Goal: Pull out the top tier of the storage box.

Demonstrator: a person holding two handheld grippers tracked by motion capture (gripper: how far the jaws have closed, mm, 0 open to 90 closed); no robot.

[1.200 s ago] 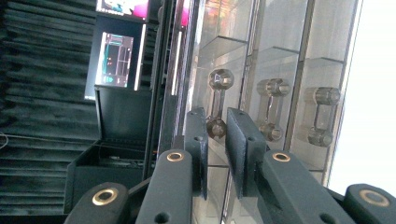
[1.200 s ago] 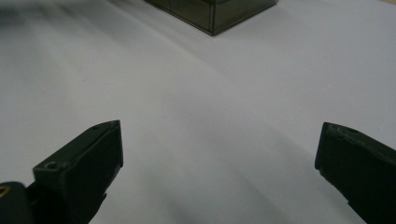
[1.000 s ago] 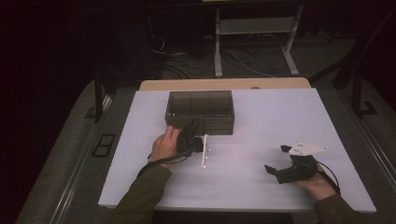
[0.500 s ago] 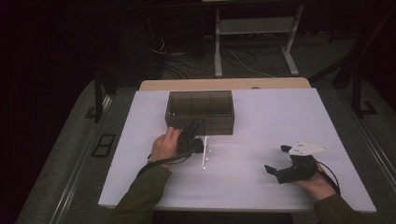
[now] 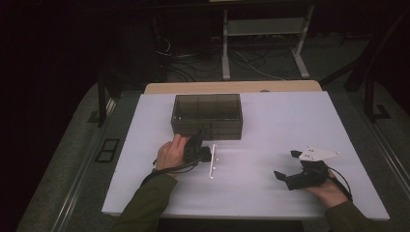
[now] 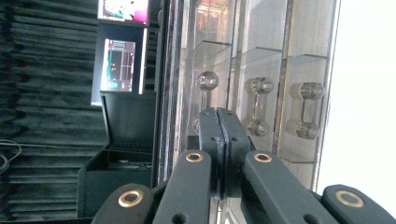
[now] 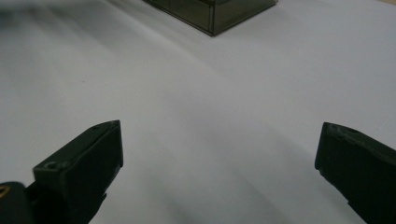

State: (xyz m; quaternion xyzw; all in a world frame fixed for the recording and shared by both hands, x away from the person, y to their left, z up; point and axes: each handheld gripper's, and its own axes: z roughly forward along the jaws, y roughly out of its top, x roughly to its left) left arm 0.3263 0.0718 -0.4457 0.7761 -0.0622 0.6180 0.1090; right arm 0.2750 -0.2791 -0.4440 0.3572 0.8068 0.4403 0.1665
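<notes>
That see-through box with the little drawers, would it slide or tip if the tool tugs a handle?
The box sits low and wide, so it probably won't tip. It looks like light clear plastic on a smooth white table, so it may well slide. The left tool, shut at the handles, seems likelier to drag it.

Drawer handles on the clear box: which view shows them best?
The left gripper view: three clear handles sit close behind the shut left gripper. The high view shows the box without them; the right gripper view, just its corner.
</notes>
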